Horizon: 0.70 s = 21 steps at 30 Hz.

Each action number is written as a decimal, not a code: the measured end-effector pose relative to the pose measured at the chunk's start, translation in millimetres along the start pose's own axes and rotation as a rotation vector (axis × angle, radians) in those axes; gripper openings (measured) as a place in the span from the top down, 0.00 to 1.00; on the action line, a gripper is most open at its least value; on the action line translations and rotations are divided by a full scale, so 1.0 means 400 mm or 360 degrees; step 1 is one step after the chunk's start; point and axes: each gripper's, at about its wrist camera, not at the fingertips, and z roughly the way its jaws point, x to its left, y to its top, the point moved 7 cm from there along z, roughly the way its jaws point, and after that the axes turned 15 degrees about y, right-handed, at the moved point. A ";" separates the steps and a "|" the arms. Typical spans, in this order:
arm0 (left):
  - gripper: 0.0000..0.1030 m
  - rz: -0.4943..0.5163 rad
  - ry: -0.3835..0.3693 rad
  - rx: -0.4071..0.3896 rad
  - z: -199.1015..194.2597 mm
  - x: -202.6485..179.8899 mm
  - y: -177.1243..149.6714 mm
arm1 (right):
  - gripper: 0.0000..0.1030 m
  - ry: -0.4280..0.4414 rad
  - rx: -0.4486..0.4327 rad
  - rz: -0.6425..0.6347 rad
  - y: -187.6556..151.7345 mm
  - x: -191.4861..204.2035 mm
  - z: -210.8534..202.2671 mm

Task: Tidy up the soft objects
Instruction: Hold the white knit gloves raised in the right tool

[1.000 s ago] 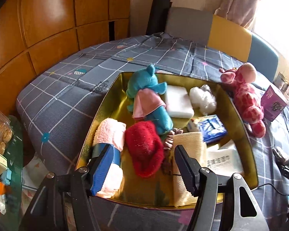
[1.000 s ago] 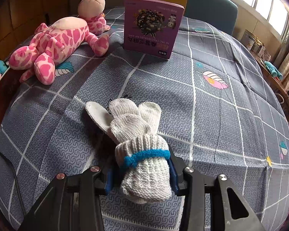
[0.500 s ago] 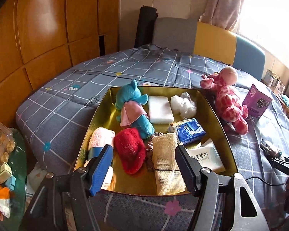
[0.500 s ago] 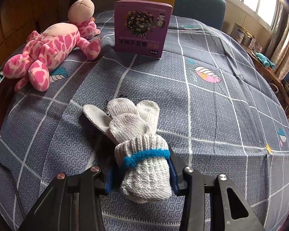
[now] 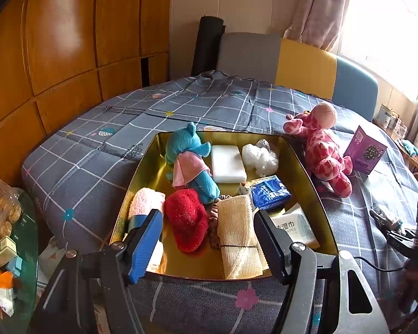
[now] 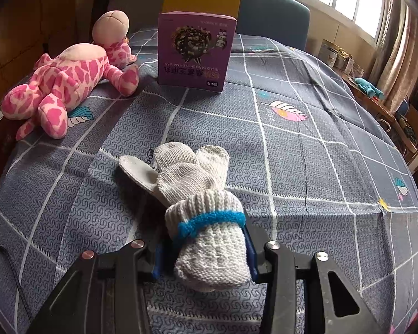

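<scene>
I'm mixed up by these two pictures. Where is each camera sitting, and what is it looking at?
Left wrist: sits on the left gripper, looking down into the gold box of soft things; its two open fingers show.
Right wrist: sits on the right gripper, looking across the bedspread; its fingers squeeze the white glove.
Both see the pink toy and purple box.

The right gripper (image 6: 204, 246) pads are hidden behind the bundled white gloves (image 6: 197, 200); the pink towel (image 5: 146, 206) sits partly behind the left gripper's (image 5: 209, 239) blue finger.
</scene>
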 end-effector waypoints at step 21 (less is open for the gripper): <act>0.33 0.0069 -0.0061 -0.0018 -0.042 -0.049 -0.011 | 0.60 -0.0018 0.0018 0.0139 -0.005 -0.004 -0.008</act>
